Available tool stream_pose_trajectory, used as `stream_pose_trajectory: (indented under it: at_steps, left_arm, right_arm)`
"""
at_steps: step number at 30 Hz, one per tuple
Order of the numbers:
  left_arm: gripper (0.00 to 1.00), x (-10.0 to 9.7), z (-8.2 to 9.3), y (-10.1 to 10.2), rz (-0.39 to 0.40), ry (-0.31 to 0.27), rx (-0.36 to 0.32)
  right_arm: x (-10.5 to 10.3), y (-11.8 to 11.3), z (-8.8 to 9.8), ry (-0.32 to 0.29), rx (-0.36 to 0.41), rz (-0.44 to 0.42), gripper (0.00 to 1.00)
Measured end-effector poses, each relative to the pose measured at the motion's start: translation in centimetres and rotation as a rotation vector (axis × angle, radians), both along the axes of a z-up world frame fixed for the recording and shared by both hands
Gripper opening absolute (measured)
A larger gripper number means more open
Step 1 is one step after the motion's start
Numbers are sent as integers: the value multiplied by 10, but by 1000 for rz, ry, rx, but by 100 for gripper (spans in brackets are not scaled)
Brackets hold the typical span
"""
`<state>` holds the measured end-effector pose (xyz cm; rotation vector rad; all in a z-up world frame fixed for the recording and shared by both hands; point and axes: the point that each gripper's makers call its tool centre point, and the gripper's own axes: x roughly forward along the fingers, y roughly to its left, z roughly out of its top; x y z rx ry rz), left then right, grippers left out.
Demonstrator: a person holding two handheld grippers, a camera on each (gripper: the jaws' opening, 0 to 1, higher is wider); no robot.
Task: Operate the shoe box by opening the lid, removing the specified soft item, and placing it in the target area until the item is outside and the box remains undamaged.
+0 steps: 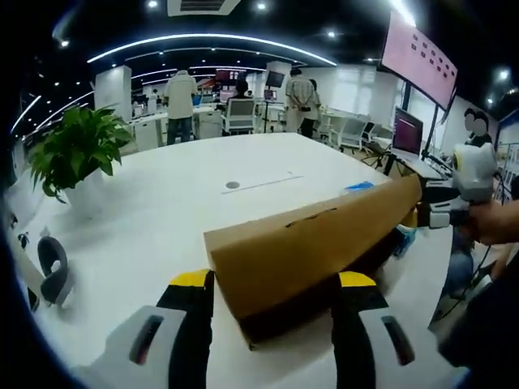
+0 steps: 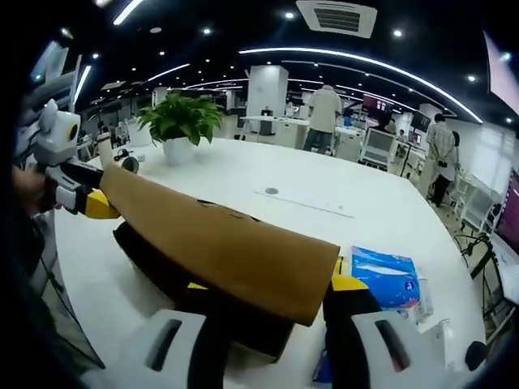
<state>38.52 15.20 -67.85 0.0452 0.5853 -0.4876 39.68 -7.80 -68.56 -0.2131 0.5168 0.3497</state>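
The shoe box's brown cardboard lid [image 1: 312, 243] is raised and tilted above the dark box body [image 1: 284, 312]. One end of the lid lies between the yellow-tipped jaws of my left gripper [image 1: 274, 282], which stand wide apart and press its sides. The other end of the lid [image 2: 219, 247] is held by my right gripper [image 2: 272, 285]; its left jaw is partly hidden under the cardboard. The dark box [image 2: 162, 271] shows below. Each gripper appears at the far end in the other's view: the right gripper [image 1: 442, 207] and the left gripper [image 2: 77, 194]. The box's inside is hidden.
The box sits on a large white table [image 1: 162, 219]. A potted plant [image 1: 77, 154] stands at one end and a dark clamp-like object [image 1: 53, 271] lies near it. A blue packet [image 2: 389, 279] lies beside the box. People stand at desks behind.
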Motion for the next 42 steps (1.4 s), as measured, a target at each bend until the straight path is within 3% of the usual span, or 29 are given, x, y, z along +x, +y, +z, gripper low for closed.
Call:
stream_pose_trajectory:
  at_steps: [12, 42]
  left_arm:
    - [60, -3, -8, -1, -15, 10, 1]
    - [65, -11, -26, -5, -43, 49, 26]
  right_arm:
    - [-3, 5, -8, 17, -8, 38, 50]
    - [-14, 7, -33, 105, 17, 67, 55]
